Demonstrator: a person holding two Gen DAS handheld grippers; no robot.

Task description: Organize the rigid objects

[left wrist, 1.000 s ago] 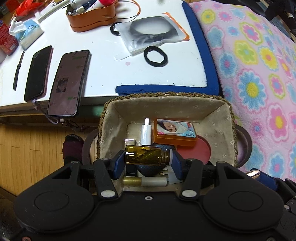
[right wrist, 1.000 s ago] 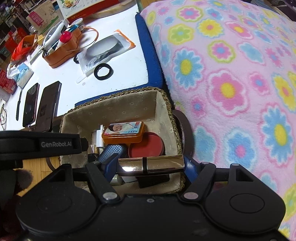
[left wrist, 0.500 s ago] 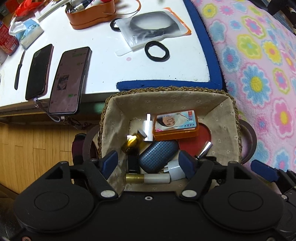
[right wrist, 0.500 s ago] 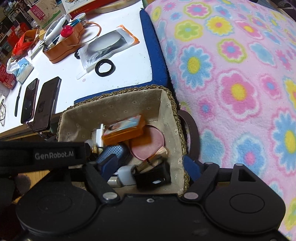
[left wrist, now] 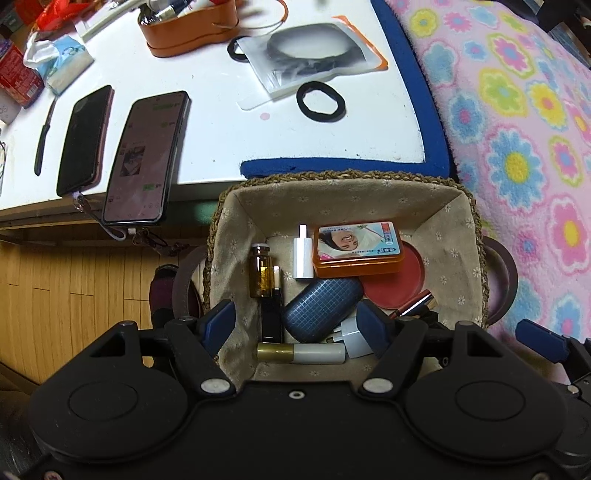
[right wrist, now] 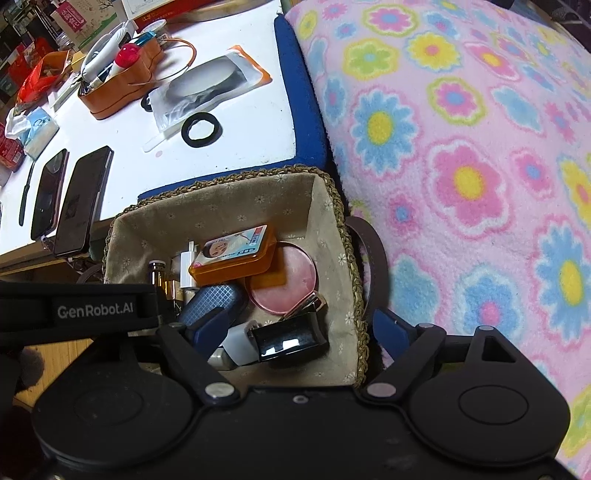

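A fabric-lined woven basket (left wrist: 343, 177) (right wrist: 332, 192) sits between a white table and a flowered blanket. In it lie an amber glass bottle (left wrist: 260, 271) (right wrist: 157, 275), an orange tin (left wrist: 356, 249) (right wrist: 232, 254), a navy checked case (left wrist: 321, 308) (right wrist: 210, 299), a red round lid (left wrist: 397, 280) (right wrist: 284, 284), a metallic lipstick tube (left wrist: 413, 302) (right wrist: 308, 301), a white adapter (left wrist: 303, 254), a gold-and-white tube (left wrist: 301, 352) and a glossy black box (right wrist: 288, 339). My left gripper (left wrist: 295, 317) is open and empty above the basket's near side. My right gripper (right wrist: 299, 325) is open and empty over the basket.
The white table (left wrist: 221, 110) with a blue edge (left wrist: 417, 74) holds two phones (left wrist: 146, 158), an orange organizer (left wrist: 192, 29), a black hair tie (left wrist: 321, 101), a plastic pouch (left wrist: 314, 55) and tissues (left wrist: 62, 62). The flowered blanket (right wrist: 461, 147) lies right. Wood floor (left wrist: 74, 295) lies left.
My left gripper opened and let the amber bottle drop into the basket. My right gripper opened and let the metallic lipstick tube drop in by the red lid. Both grippers rose slightly.
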